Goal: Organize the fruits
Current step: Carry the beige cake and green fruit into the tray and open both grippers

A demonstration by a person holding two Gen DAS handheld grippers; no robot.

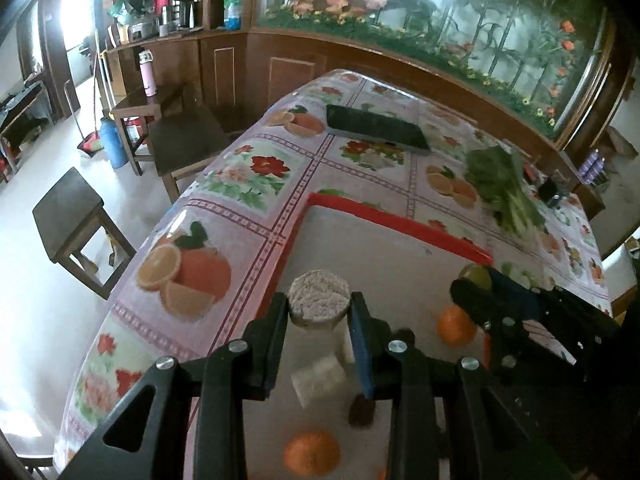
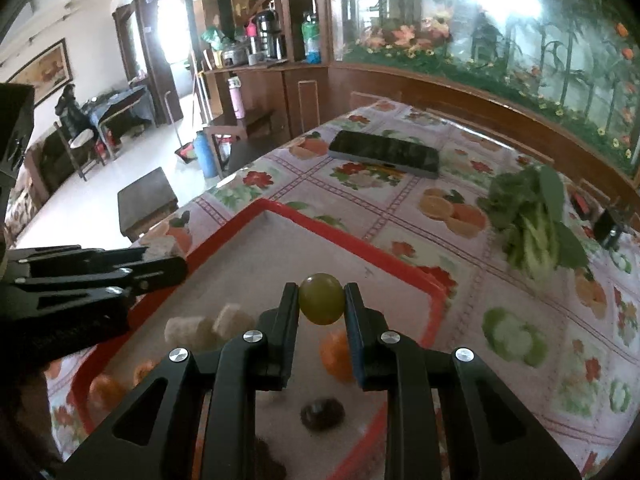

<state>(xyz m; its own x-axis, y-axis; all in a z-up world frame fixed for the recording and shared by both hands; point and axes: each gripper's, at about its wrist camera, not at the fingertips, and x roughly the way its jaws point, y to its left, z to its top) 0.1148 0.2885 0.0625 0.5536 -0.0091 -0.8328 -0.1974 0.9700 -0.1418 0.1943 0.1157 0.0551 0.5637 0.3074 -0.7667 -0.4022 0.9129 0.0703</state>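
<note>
Clamping tight, the left gripper (image 1: 319,312) has a pale, grainy round chunk (image 1: 319,297) pinched between its two fingers, flat cut face tipped up toward the camera, its short cylinder axis running roughly along the fingers. And over on the other side, the right gripper (image 2: 322,300) is nearly closed on a small green grape (image 2: 322,298), pads pressing both flanks; it's close to round, so no long axis to call. Both loads hang above the red-rimmed tray (image 1: 394,222), clear of its pale floor.

Moving outward in the left view: just under the fingers sits a white cube (image 1: 318,379), tilted with a corner toward us, and beside it a dark little fruit (image 1: 361,410). One orange (image 1: 312,452) lies near the bottom edge of the frame, another orange (image 1: 454,325) rests beside the right gripper's black fingers (image 1: 476,300), which show up with the grape at their tip.

From the right wrist, two pale chunks (image 2: 208,326) lie side by side on the tray floor, an orange fruit (image 2: 338,354) sits just beneath the grape, and a dark round fruit (image 2: 322,414) is nearer the camera.

Wider still: the tray rests on a floral tablecloth (image 2: 520,320). A dark flat phone (image 2: 384,152) lies at the far end, long axis running across the table. A bunch of leafy greens (image 2: 532,216) lies to the right, stalks pointing toward us, leaves away.
</note>
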